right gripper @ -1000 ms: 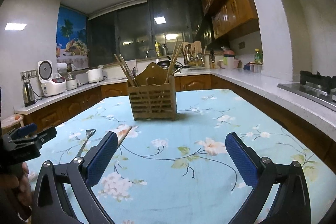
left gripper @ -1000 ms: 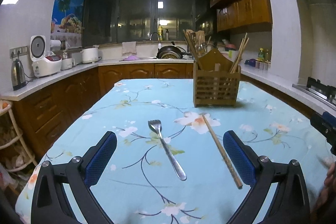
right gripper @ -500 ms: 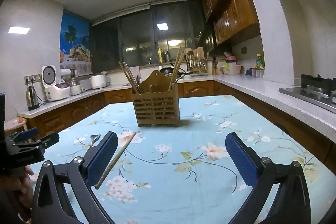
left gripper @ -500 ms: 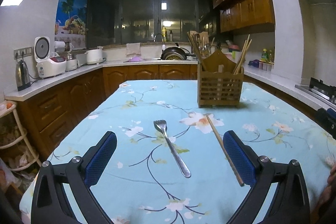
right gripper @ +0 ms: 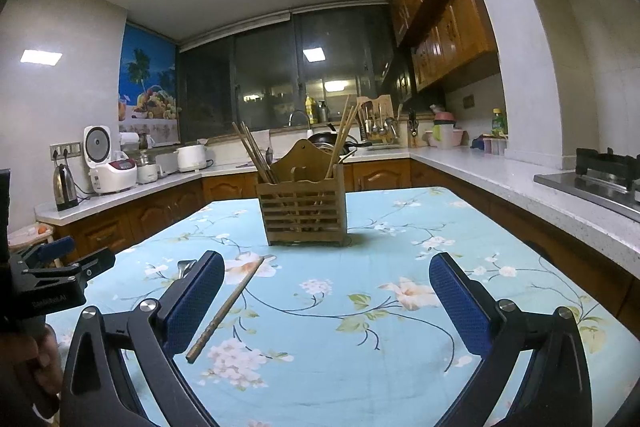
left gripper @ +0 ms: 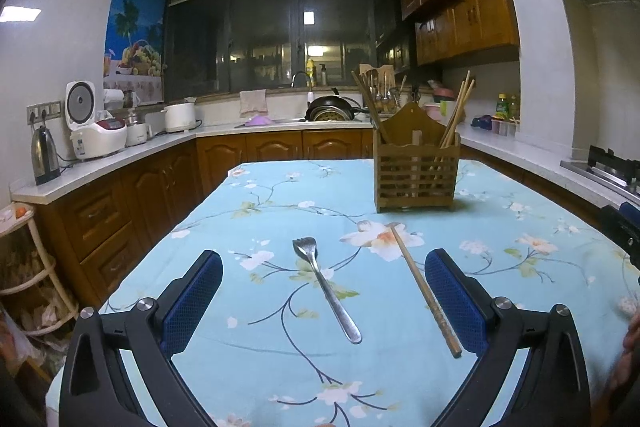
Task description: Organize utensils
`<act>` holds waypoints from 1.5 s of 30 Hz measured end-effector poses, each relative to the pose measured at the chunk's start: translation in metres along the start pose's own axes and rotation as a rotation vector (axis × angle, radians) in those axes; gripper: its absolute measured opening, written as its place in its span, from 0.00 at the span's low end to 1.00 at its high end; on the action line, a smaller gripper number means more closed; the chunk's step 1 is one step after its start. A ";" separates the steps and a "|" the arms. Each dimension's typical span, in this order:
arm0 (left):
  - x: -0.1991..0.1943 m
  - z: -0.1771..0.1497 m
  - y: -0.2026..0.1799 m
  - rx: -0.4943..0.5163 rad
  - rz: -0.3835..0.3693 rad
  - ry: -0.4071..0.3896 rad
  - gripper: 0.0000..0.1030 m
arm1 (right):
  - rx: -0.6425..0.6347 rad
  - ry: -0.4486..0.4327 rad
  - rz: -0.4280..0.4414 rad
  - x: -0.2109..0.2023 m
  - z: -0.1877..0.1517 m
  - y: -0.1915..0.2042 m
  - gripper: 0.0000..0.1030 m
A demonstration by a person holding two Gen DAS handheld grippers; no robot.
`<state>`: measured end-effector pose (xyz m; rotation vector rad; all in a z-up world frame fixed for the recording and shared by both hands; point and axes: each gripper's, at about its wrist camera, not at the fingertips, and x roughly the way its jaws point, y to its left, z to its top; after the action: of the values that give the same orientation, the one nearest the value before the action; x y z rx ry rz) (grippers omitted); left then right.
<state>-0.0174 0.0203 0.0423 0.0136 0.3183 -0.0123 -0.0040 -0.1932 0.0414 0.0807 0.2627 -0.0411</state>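
L hand-held gripper [left gripper: 323, 301] open over fork [left gripper: 325, 287]; chopstick [left gripper: 425, 289] beside, wooden holder [left gripper: 415, 175] behind.

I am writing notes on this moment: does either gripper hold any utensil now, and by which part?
Nothing is held. The left gripper and the right gripper are both open above the table; the fork and the chopstick lie untouched.
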 end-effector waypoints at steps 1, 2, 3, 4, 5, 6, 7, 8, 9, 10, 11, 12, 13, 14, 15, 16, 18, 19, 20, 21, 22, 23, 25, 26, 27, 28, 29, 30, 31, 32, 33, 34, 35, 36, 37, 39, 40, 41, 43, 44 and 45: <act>-0.001 0.000 0.000 0.000 0.000 0.001 0.99 | -0.001 0.000 0.000 0.000 0.000 0.000 1.00; -0.001 0.000 0.000 -0.001 0.000 0.001 0.99 | -0.001 0.001 0.000 0.000 0.000 0.001 1.00; -0.001 0.000 0.000 0.000 0.000 0.002 0.99 | -0.001 0.002 0.000 0.000 0.000 0.001 1.00; -0.001 0.000 0.000 0.000 -0.001 0.002 0.99 | 0.001 0.001 0.002 0.000 0.000 0.001 1.00; -0.001 0.000 -0.001 -0.001 0.002 0.002 0.99 | 0.002 0.002 0.003 -0.001 0.000 0.001 1.00; -0.001 0.000 0.000 0.000 0.002 0.002 0.99 | 0.002 0.003 0.003 0.001 0.000 0.001 1.00; -0.001 0.000 0.000 0.000 0.001 0.002 0.99 | 0.002 0.003 0.002 0.001 0.000 0.001 1.00; -0.001 0.000 0.000 0.000 0.002 0.002 0.99 | 0.002 0.002 0.003 0.001 0.000 0.001 1.00; -0.001 0.000 0.000 0.000 0.002 0.002 0.99 | 0.004 0.001 0.003 0.000 0.001 0.001 1.00; -0.001 0.000 0.000 -0.001 0.001 0.003 0.99 | 0.003 0.002 0.004 0.001 0.000 0.001 1.00; -0.001 0.000 -0.001 0.000 0.002 0.003 0.99 | 0.003 0.003 0.004 0.001 0.000 0.001 1.00; -0.001 0.000 0.000 0.000 0.002 0.005 0.99 | 0.005 0.003 0.004 0.001 0.000 0.001 1.00; -0.001 0.001 0.000 0.000 0.000 0.006 0.99 | 0.004 0.003 0.004 0.001 0.000 0.001 1.00; -0.001 0.001 0.000 0.000 -0.001 0.006 0.99 | 0.006 0.004 0.006 0.001 0.000 0.001 1.00; -0.002 0.001 0.001 0.001 0.001 0.004 0.99 | 0.007 0.004 0.007 0.001 0.000 0.001 1.00; -0.001 0.002 0.000 0.001 0.002 0.004 0.99 | 0.008 0.004 0.008 0.001 0.001 0.001 1.00; 0.000 0.002 0.001 0.000 0.000 0.003 0.99 | 0.008 0.005 0.009 0.001 0.001 0.001 1.00; 0.000 0.002 0.001 0.000 0.000 0.003 0.99 | 0.007 0.004 0.009 0.001 0.001 0.001 1.00; 0.001 0.002 0.002 -0.001 -0.003 0.004 0.99 | 0.007 0.004 0.009 0.001 0.001 0.001 1.00; 0.001 0.002 0.001 -0.001 -0.005 0.005 0.99 | 0.006 0.003 0.009 0.001 0.001 0.001 1.00; 0.000 0.002 0.001 -0.002 -0.003 0.002 0.99 | 0.006 0.004 0.010 0.001 0.001 0.001 1.00; 0.000 0.002 0.002 -0.002 -0.004 0.001 0.99 | 0.006 0.005 0.011 0.001 0.001 0.002 1.00; 0.002 0.003 0.002 0.002 -0.006 0.001 0.99 | 0.007 0.005 0.011 0.000 0.002 0.002 1.00; 0.002 0.003 0.002 0.003 -0.007 0.001 0.99 | 0.007 0.005 0.011 0.001 0.002 0.002 1.00; 0.002 0.003 0.003 0.003 -0.007 0.001 0.99 | 0.007 0.006 0.012 0.001 0.002 0.003 1.00; 0.003 0.003 0.002 0.002 -0.007 0.002 0.99 | 0.006 0.005 0.011 0.000 0.002 0.003 1.00; 0.003 0.003 0.002 0.001 -0.007 0.002 0.99 | 0.006 0.004 0.012 0.000 0.002 0.003 1.00; 0.003 0.003 0.002 0.000 -0.007 0.003 0.99 | 0.006 0.004 0.012 0.000 0.002 0.003 1.00; 0.002 0.003 0.003 0.000 -0.007 0.002 0.99 | 0.007 0.005 0.012 0.000 0.002 0.003 1.00; 0.003 0.003 0.002 -0.001 -0.004 0.002 0.99 | 0.007 0.005 0.012 0.000 0.002 0.003 1.00; 0.003 0.003 0.003 0.001 -0.002 0.001 0.99 | 0.007 0.005 0.012 0.000 0.002 0.003 1.00; 0.003 0.003 0.002 0.002 -0.001 0.001 0.99 | 0.007 0.004 0.012 0.000 0.002 0.003 1.00; 0.003 0.003 0.002 0.002 -0.002 0.001 0.99 | 0.007 0.004 0.012 0.000 0.002 0.004 1.00; 0.003 0.003 0.002 0.001 -0.003 0.001 0.99 | 0.006 0.005 0.012 0.000 0.002 0.004 1.00; 0.003 0.003 0.002 0.002 -0.005 0.003 0.99 | 0.007 0.005 0.012 0.000 0.002 0.004 1.00; 0.004 0.003 0.001 0.005 -0.008 0.006 0.99 | 0.009 0.006 0.012 0.000 0.002 0.004 1.00; 0.004 0.003 0.000 0.006 -0.011 0.007 0.99 | 0.008 0.005 0.011 0.000 0.002 0.004 1.00; 0.004 0.002 0.001 0.005 -0.011 0.008 0.99 | 0.008 0.005 0.011 0.000 0.002 0.004 1.00; 0.004 0.003 0.001 0.004 -0.010 0.008 0.99 | 0.007 0.003 0.011 0.000 0.002 0.004 1.00; 0.004 0.003 0.001 0.004 -0.010 0.007 0.99 | 0.007 0.003 0.011 0.000 0.003 0.004 1.00; 0.004 0.003 0.001 0.004 -0.011 0.007 0.99 | 0.007 0.002 0.011 0.000 0.003 0.005 1.00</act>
<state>-0.0128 0.0215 0.0436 0.0165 0.3256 -0.0234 -0.0030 -0.1880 0.0445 0.0891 0.2636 -0.0308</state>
